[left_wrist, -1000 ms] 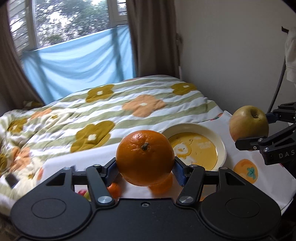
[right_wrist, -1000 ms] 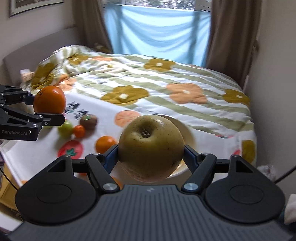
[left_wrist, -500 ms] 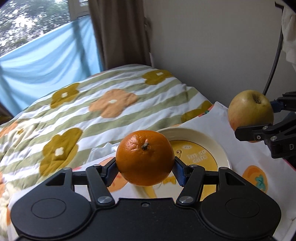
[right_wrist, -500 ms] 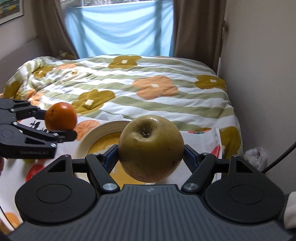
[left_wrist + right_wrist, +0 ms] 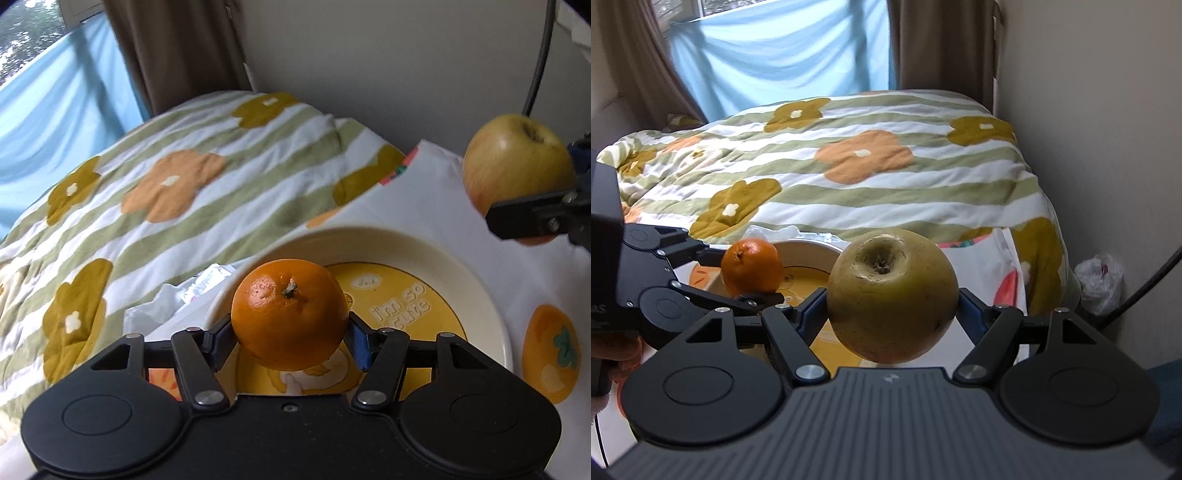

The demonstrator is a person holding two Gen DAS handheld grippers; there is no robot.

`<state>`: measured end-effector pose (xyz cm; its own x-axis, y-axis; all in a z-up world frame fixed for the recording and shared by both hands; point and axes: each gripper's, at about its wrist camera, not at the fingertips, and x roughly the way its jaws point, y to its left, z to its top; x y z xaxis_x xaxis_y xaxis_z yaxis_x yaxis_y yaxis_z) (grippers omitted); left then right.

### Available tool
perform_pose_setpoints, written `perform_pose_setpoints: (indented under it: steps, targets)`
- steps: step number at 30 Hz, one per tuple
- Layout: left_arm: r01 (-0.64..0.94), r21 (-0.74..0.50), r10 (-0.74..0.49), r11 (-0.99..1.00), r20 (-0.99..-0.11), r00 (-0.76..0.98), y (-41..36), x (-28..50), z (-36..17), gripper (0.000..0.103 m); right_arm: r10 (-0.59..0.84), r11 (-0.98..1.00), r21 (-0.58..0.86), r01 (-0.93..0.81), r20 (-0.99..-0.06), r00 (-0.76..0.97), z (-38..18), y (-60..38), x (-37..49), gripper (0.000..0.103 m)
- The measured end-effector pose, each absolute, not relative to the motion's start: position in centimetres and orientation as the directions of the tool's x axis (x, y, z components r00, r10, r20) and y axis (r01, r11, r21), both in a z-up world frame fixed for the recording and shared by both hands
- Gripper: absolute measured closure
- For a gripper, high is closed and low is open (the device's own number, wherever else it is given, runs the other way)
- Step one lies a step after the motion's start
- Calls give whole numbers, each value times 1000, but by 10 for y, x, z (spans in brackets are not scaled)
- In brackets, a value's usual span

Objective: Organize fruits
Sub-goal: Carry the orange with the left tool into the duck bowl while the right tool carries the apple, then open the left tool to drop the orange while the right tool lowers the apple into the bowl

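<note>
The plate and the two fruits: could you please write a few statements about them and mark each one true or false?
1. The left claw grips an orange. True.
2. The right claw is empty. False: it is shut on an apple.
3. The orange already lies on the plate. False: it is held in the air above the plate's near edge.
4. The plate has a yellow centre with printed words. True.
5. The plate stands on a bare wooden table. False: it stands on a white cloth printed with fruit.
</note>
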<state>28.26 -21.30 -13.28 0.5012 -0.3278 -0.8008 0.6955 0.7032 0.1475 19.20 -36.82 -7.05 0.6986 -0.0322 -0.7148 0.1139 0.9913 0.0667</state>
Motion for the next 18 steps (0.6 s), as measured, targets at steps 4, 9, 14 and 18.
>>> perform_pose_setpoints:
  steps: [4,9,14,18]
  targets:
    - [706,155,-317,691,-812,490,-221,284,-139,36,-43,988,73,138,-726,686,-75,-376,191,15]
    - [711,190,-328,677,-787,522,-221,278,-133,18,-46,985,78,152,-736,675,-78,-381,189,15]
    - [706,187,-348,683,-766,540,-212,274,-117,9,-39,988,74,137,-736,676,-78,-380,188,15]
    - [684,204,-327,700,-760,561,-199,270,-109,9,-24,992,67,107,-737,676,-76,-376,189,15]
